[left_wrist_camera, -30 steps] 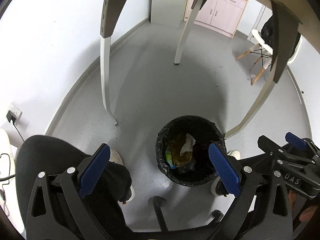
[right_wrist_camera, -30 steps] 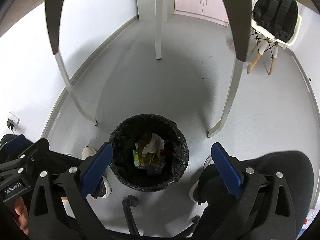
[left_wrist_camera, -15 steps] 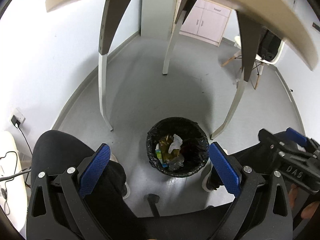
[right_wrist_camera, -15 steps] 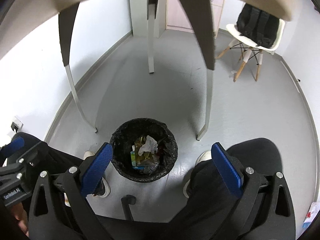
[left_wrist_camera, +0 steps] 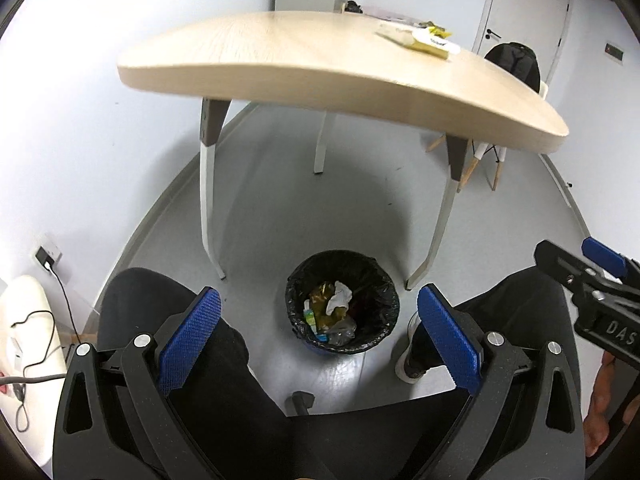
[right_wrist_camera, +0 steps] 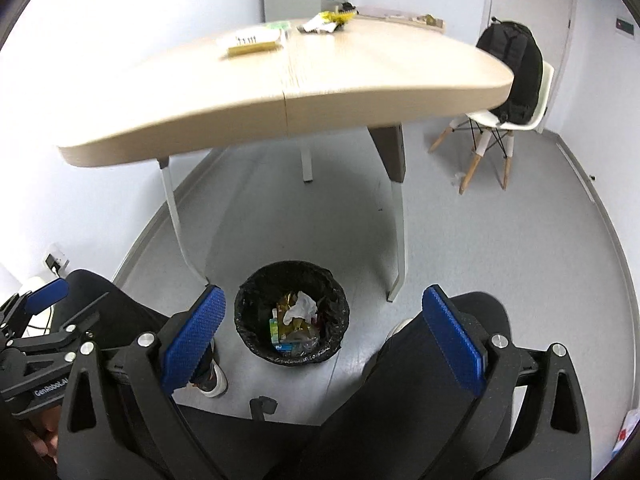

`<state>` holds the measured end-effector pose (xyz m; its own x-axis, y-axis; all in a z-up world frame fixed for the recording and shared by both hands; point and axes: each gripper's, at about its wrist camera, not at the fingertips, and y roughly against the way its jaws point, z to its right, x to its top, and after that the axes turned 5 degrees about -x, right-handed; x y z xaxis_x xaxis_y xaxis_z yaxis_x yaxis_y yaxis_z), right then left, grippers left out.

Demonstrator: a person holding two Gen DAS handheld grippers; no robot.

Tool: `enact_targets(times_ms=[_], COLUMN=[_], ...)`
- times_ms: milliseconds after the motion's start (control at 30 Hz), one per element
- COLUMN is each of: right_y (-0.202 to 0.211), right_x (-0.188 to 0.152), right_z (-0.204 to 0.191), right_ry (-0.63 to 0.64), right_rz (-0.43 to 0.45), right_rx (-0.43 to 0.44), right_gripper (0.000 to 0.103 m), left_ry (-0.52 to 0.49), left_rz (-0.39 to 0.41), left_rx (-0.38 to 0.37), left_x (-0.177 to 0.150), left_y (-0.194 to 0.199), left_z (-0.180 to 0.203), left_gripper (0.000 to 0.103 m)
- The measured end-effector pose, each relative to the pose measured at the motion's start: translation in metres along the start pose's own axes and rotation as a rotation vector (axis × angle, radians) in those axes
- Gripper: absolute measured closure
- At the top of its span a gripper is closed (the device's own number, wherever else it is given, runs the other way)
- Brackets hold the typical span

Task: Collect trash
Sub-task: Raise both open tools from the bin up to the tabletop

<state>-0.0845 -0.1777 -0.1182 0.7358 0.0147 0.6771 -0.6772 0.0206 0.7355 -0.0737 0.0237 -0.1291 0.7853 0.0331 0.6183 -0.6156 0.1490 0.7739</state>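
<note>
A black-lined trash bin (left_wrist_camera: pixel 343 304) stands on the grey floor under the wooden table (left_wrist_camera: pixel 320 60), holding wrappers and a crumpled tissue; it also shows in the right wrist view (right_wrist_camera: pixel 291 314). Wrappers and a yellow packet (left_wrist_camera: pixel 424 38) lie on the table's far side; the right wrist view shows a flat yellow box (right_wrist_camera: pixel 254 42) and crumpled wrappers (right_wrist_camera: pixel 326 22) there. My left gripper (left_wrist_camera: pixel 320 332) is open and empty, high above the bin. My right gripper (right_wrist_camera: pixel 324 332) is open and empty, also above the bin.
The person's legs in black trousers flank the bin. A white chair with a black backpack (right_wrist_camera: pixel 516 76) stands at the right. A wall socket with a cable (left_wrist_camera: pixel 46 258) is at the left. Table legs (left_wrist_camera: pixel 208 184) stand just behind the bin.
Both grippers have risen from under the table edge to above it. The tabletop and the trash on it have come into view; the bin looks smaller.
</note>
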Motion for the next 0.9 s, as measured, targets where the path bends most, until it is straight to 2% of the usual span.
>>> enact_targets(times_ms=[300, 500, 733, 900], right_y=[0.051, 0.075, 0.086, 0.080], right_x=[0.021, 0.047, 0.077, 0.104], right_z=[0.023, 0.036, 0.046, 0.058], right_ry=[-0.020, -0.019, 0.002, -0.006], right_rz=[0.078, 0.124, 0.148, 0.153], right_rx=[0.023, 0.026, 0.018, 0.013], right_gripper=[0.008, 0.008, 0.008, 0.008], left_ry=[-0.033, -0.051, -0.055, -0.058], left_rz=[0.046, 0.092, 0.117, 0.133], left_rx=[0.008, 0.003, 0.002, 0.006], left_x=[0.019, 0.047, 0.085, 0.117], left_y=[0.024, 0.043, 0.050, 0.051], left_z=[0.020, 0.038, 0.056, 0.067], left_gripper=[0.006, 0.006, 0.006, 0.006])
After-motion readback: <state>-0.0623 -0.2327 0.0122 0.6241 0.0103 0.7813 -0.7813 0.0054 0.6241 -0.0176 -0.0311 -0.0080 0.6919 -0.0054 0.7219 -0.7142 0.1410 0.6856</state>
